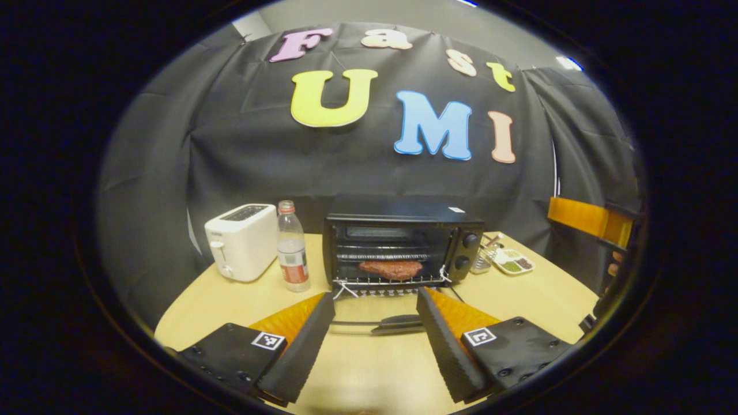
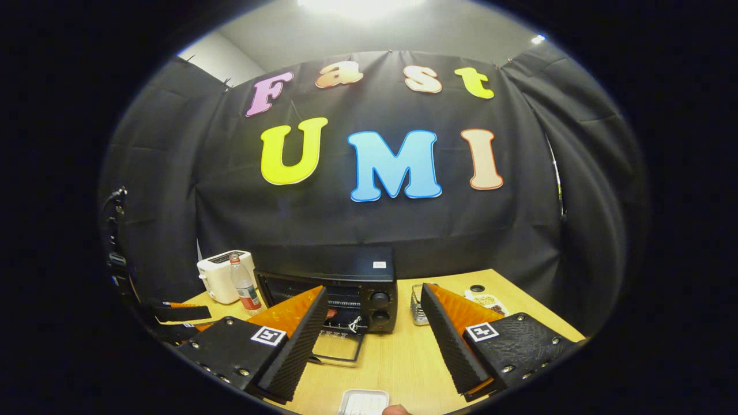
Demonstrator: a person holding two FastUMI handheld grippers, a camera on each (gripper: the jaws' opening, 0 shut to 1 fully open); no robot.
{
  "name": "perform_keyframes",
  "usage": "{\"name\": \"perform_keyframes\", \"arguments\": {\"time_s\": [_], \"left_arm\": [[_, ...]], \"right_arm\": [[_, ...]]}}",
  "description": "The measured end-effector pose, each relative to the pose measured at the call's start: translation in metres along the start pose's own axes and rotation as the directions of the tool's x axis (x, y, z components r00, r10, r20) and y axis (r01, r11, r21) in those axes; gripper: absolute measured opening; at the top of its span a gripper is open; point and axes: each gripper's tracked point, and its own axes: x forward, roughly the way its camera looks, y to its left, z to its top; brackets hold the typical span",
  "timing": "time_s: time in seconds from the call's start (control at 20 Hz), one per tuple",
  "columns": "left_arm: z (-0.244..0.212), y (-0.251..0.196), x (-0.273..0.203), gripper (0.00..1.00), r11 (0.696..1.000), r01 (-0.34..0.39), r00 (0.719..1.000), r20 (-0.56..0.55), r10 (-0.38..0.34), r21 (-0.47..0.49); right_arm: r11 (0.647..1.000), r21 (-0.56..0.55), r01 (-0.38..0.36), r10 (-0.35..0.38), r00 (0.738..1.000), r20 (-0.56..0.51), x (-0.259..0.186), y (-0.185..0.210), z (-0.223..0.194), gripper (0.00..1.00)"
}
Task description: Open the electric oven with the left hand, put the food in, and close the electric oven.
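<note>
Left gripper view: black electric oven (image 1: 403,242) stands on the light wooden table (image 1: 536,294), against the black cloth wall; its glass door (image 1: 375,325) is folded down flat toward the camera, handle at the near edge.
Food: reddish-brown slab of meat (image 1: 391,268) lies on the wire rack (image 1: 392,282) inside the oven cavity; the rack sits partly drawn out over the open door.
Oven controls: two round black knobs (image 1: 466,251) stacked on the right side of the front panel.
Left gripper (image 1: 375,340): jaws wide apart, holding nothing; the fingers frame the open door, with its handle lying between them, not touching it.
Left of oven: clear plastic bottle with red label (image 1: 292,248) just beside it, then a white two-slot toaster (image 1: 242,242).
Right of oven: small clear glass container (image 1: 481,262) and a white divided dish of condiments (image 1: 513,262).
Far right edge: the other handheld gripper (image 1: 594,225), partly cut off, its jaw state not readable from here.
Right gripper view: same oven (image 2: 346,294) seen from farther back and to its right, door (image 2: 337,349) down.
Right gripper (image 2: 375,346): jaws wide apart, empty, held above the table (image 2: 403,363) in front of the oven.
Near edge: white rectangular tray (image 2: 363,400) at the bottom of the view, a fingertip just beside it.
Left side: the left gripper (image 2: 176,317) lies low near the table's left edge.
</note>
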Motion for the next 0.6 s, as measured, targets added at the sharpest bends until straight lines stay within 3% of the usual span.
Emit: {"name": "perform_keyframes", "arguments": {"time_s": [0.3,0.6], "left_arm": [[-0.048,-0.031,0.032,0.97,0.999,0.042,0.990,-0.132,-0.044,-0.020],[-0.096,-0.053,0.065,0.97,0.996,0.084,0.951,-0.297,-0.092,-0.040]], "right_arm": [[0.999,-0.025,0.043,-0.044,0.999,-0.028,-0.029,-0.025,-0.007,0.98],[0.992,-0.043,0.120,-0.122,0.991,-0.061,-0.046,-0.058,-0.010,0.98]]}}
